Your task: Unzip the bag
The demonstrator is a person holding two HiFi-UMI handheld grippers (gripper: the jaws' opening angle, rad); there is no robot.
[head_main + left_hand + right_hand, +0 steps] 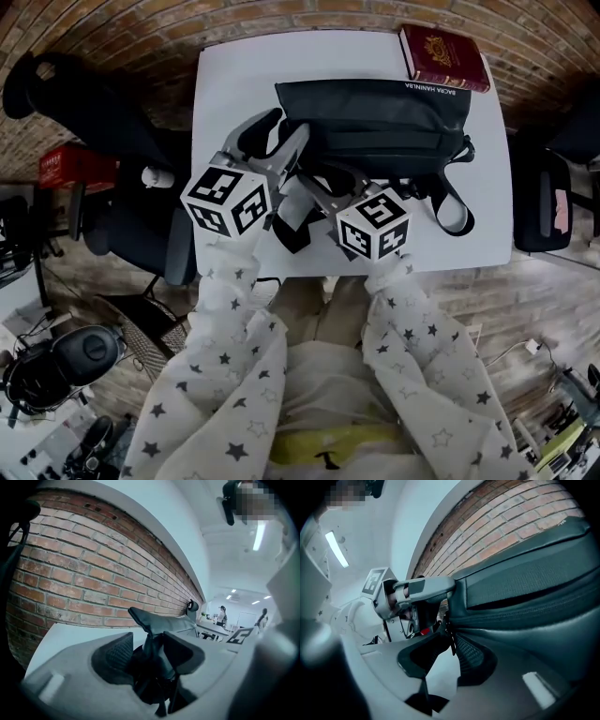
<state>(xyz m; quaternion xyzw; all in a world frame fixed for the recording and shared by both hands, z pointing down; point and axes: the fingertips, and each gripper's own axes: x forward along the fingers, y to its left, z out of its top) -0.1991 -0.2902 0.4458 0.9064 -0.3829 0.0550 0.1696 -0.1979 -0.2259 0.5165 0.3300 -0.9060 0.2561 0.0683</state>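
Note:
A black bag [375, 117] lies lengthwise on the white table [234, 84]. My left gripper [279, 139] is at the bag's left end. In the left gripper view it [152, 648] stands open, with a fold of the bag's end [154, 625] rising between the pads; the left pad is apart from it. My right gripper [323, 183] is at the bag's near left side. In the right gripper view it [450, 651] is open, and the zipper pull [451, 637] hangs between its pads below the bag [525, 588]. The left gripper's body [393, 597] shows beyond.
A dark red book [442, 56] lies at the table's far right corner, against the bag. The bag's strap [450, 202] loops toward the near right edge. Black chairs stand at the left [94, 112] and right [539, 202] of the table. A brick wall runs behind.

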